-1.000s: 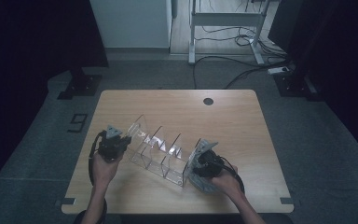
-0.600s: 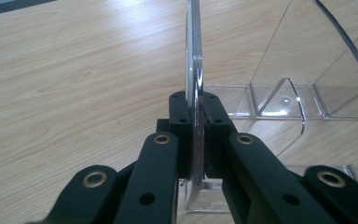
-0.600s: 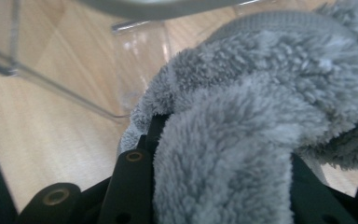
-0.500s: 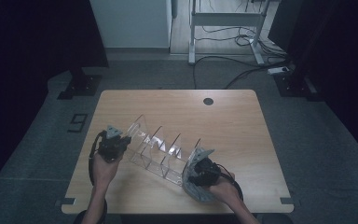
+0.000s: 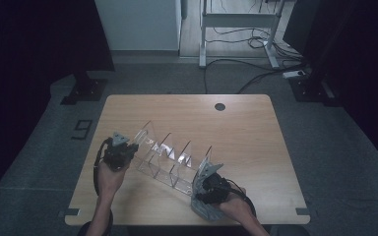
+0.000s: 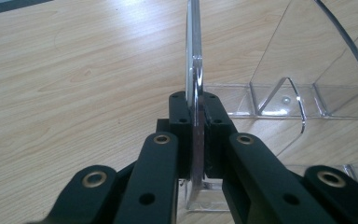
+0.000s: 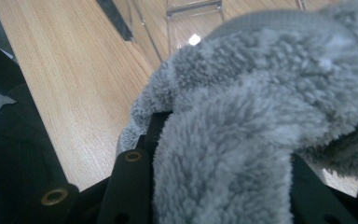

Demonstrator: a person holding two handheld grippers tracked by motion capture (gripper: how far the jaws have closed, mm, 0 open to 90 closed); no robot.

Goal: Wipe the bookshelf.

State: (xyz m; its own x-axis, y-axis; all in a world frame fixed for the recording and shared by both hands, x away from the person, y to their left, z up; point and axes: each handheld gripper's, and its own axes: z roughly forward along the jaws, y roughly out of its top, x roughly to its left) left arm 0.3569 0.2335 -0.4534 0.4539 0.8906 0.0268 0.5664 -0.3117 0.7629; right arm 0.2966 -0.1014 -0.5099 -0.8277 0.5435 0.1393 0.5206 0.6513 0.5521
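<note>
A clear acrylic rack [image 5: 170,155] with several upright dividers lies aslant across the near half of the wooden table [image 5: 246,132]. At its left end my left gripper [image 5: 121,150] is shut on the edge of the clear end panel [image 6: 195,70], which stands upright between the black jaws. At the rack's right end my right gripper [image 5: 209,189] is shut on a grey fluffy cloth [image 5: 203,206]. The cloth [image 7: 261,93] bulges over the jaws and hides their tips. It rests against the rack's end panel near the table's front edge.
A round cable hole [image 5: 220,106] sits near the table's far edge. Beyond the table are a white desk frame [image 5: 236,29] and cables on the floor [image 5: 256,73]. A dark stand foot [image 5: 81,91] lies on the floor at the left.
My right gripper has slid with the cloth toward the table's near edge and slightly left along the rack's end. The left gripper and the rack have stayed put.
</note>
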